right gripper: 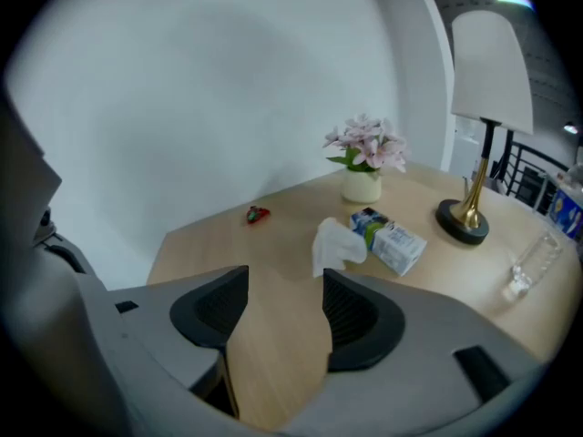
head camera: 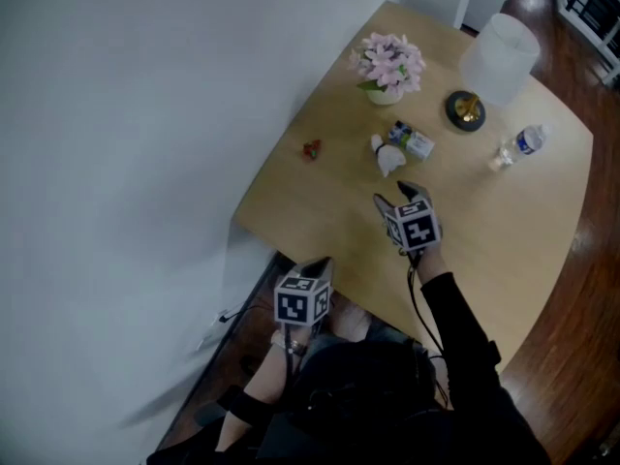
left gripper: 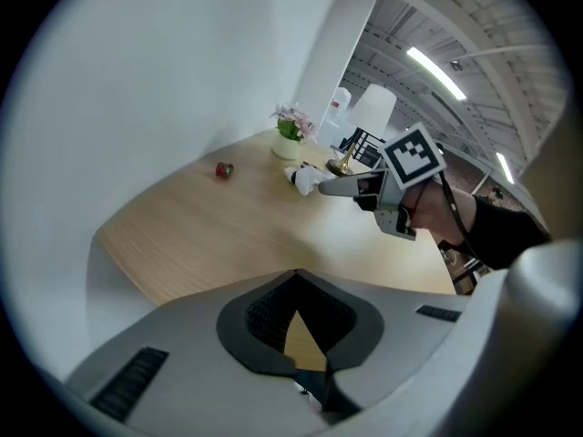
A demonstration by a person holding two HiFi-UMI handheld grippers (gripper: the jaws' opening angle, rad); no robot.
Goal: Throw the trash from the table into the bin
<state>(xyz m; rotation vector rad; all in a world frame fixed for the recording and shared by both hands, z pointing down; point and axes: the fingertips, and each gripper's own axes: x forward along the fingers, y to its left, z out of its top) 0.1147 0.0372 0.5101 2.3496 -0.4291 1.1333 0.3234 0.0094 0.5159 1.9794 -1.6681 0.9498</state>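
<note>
Your right gripper [head camera: 395,195] gaping, empty, over bare tan wooden table [head camera: 320,206], crumpled white tissue [head camera: 388,159] just ahead, your left gripper [head camera: 318,263] closed, empty, at the near edge.

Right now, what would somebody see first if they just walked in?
The pink flowers, in a white pot near the table's far edge, catch the eye first, with the white-shaded lamp to their right. Nearer, the right hand-held gripper, jaws apart and empty, points at a crumpled white tissue mid-table.
</note>
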